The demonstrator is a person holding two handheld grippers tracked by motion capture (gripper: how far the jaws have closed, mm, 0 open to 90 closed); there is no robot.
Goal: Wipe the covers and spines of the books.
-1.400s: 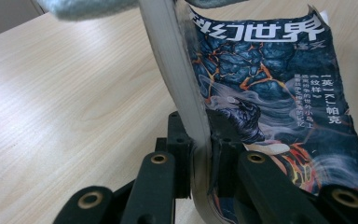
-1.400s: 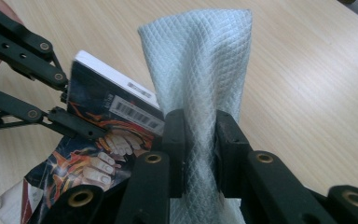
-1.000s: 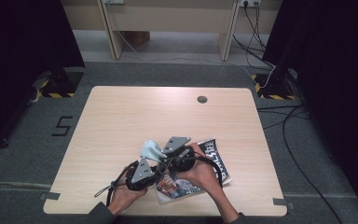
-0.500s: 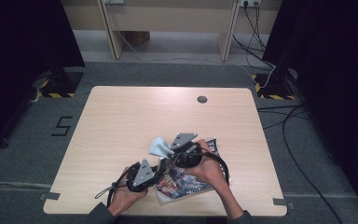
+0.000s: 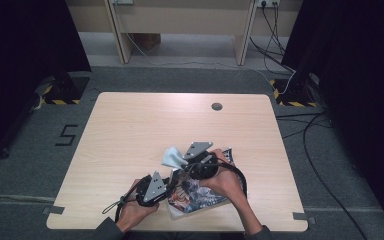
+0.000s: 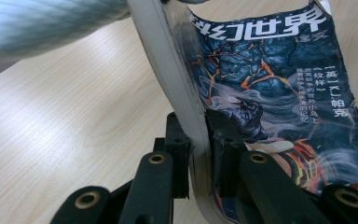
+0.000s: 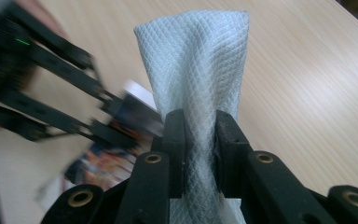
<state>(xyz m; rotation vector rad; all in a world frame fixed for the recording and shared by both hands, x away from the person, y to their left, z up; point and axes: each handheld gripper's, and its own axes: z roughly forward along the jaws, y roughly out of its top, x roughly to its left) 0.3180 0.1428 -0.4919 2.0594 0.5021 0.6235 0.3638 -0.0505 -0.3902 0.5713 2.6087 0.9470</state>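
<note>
Right gripper (image 5: 187, 161) with pale-blue woven cloth (image 7: 200, 65) shifted slightly toward magazine | left gripper (image 6: 199, 154) jaws clamped on glossy dark-cover magazine (image 6: 279, 93) edge | right jaws pinching cloth | bench (image 5: 145, 125) | wiping likely underway, unfinished

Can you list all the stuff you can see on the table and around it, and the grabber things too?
Wooden table: one, pale wood, centre, on grey floor.
Round cable hole: one, dark, far table edge.
Paperback book with dark illustrated cover: one, blue, black and orange, near edge, clamped at its edge.
Quilted cloth: one, pale blue-white, held above the book.
Left gripper: one, black, shut on the book.
Right gripper: one, black, shut on the cloth.
Hands: two, near edge.
</note>
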